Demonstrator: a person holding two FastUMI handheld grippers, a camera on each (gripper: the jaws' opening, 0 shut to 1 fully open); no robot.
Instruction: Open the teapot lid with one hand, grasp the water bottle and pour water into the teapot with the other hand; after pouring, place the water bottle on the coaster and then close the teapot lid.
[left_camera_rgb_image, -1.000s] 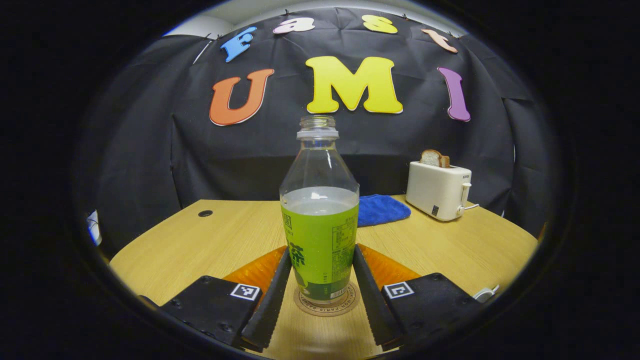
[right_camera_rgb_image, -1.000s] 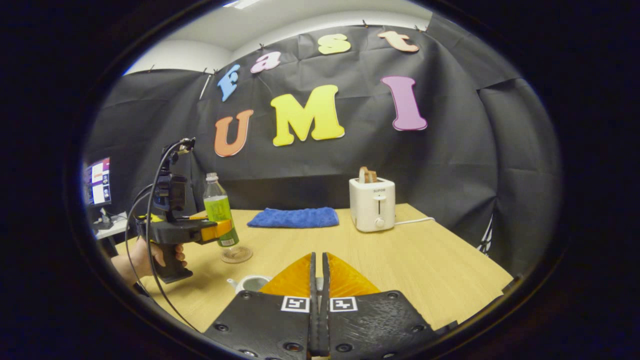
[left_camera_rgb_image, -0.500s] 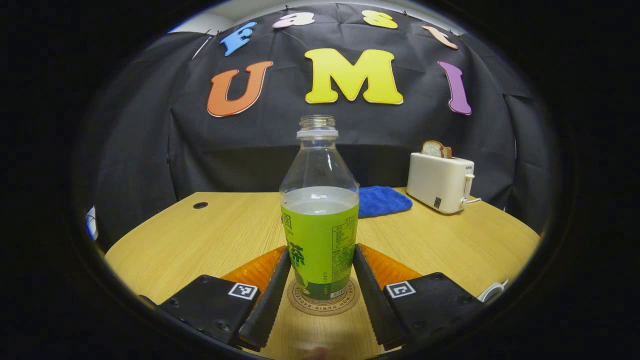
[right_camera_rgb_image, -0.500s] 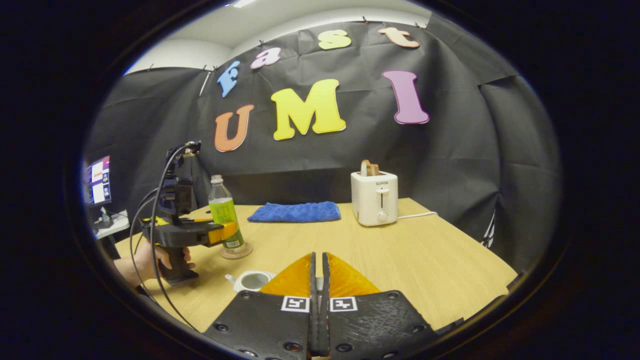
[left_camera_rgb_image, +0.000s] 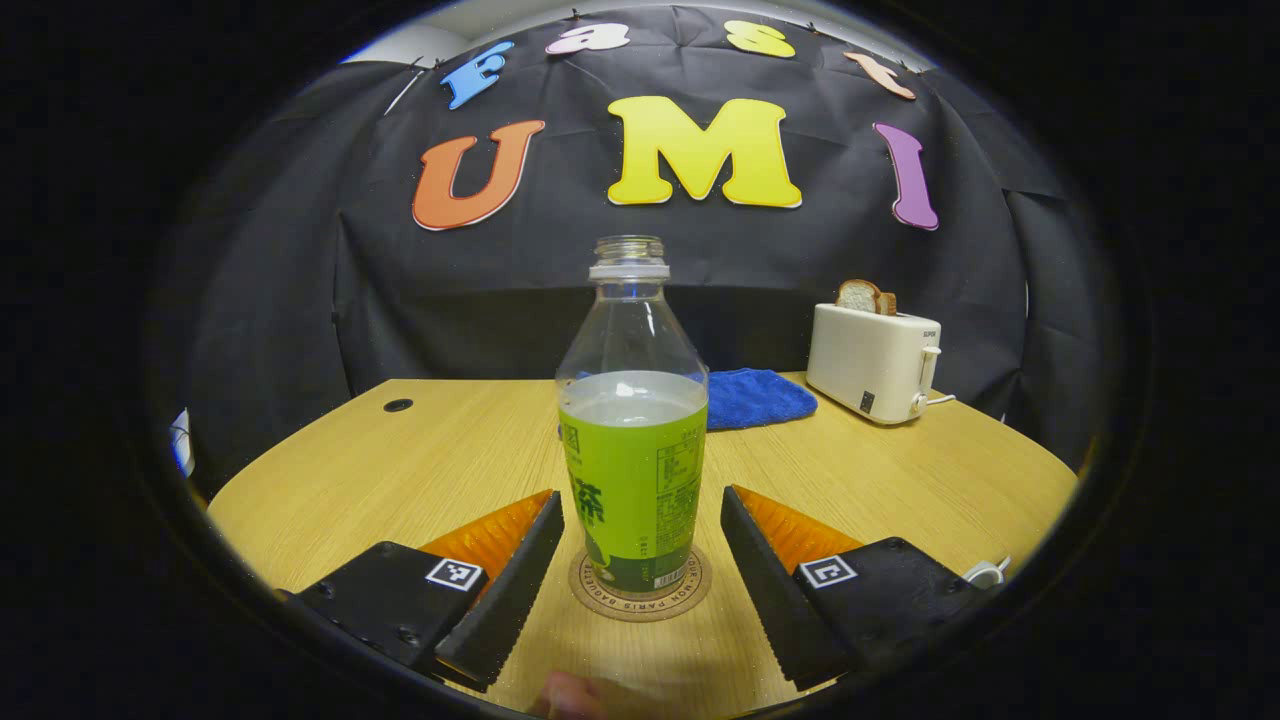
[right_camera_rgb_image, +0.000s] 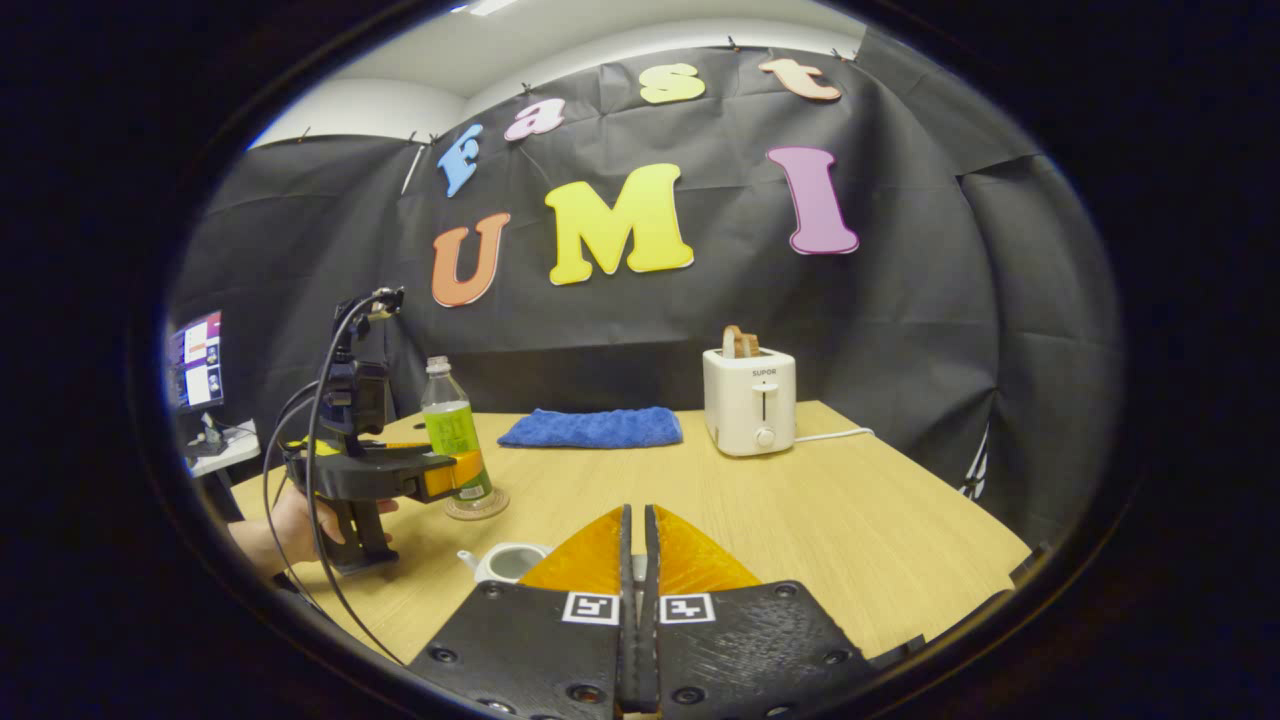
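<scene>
Left gripper view: left gripper (left_camera_rgb_image: 640, 560) sits low over the table (left_camera_rgb_image: 400, 470), fingers spread wide, one on each side of the water bottle (left_camera_rgb_image: 633, 460), a clear gap on both sides, no contact. Bottle stands upright on the round coaster (left_camera_rgb_image: 640, 600), no cap on, green label, liquid up to about the top of the label. Blue cloth (left_camera_rgb_image: 755, 397) lies behind the bottle to the right, near the back edge of the table. White toaster (left_camera_rgb_image: 872, 362) farther right with bread slices (left_camera_rgb_image: 865, 296) sticking up from its slots. Small dark hole (left_camera_rgb_image: 398, 405) in the tabletop, back left. A fingertip (left_camera_rgb_image: 570, 697) pokes in at the bottom edge.

Right gripper view: right gripper (right_camera_rgb_image: 637, 545) has its fingers closed together, only a thin slit between them; something pale shows in the slit near the tips but it is mostly hidden, so cannot tell if they pinch the lid. Just below and left of the tips stands the teapot (right_camera_rgb_image: 505, 562), white, spout to the left, top open. Farther left the left gripper (right_camera_rgb_image: 455, 475) is held by a hand (right_camera_rgb_image: 300, 520), cables looping off its back, fingers either side of the water bottle (right_camera_rgb_image: 452, 440) on the coaster (right_camera_rgb_image: 477, 505). Blue cloth (right_camera_rgb_image: 592, 427) and toaster (right_camera_rgb_image: 750, 400) sit along the far side of the table (right_camera_rgb_image: 820, 520). A monitor (right_camera_rgb_image: 196, 360) glows at far left, beyond the table.
</scene>
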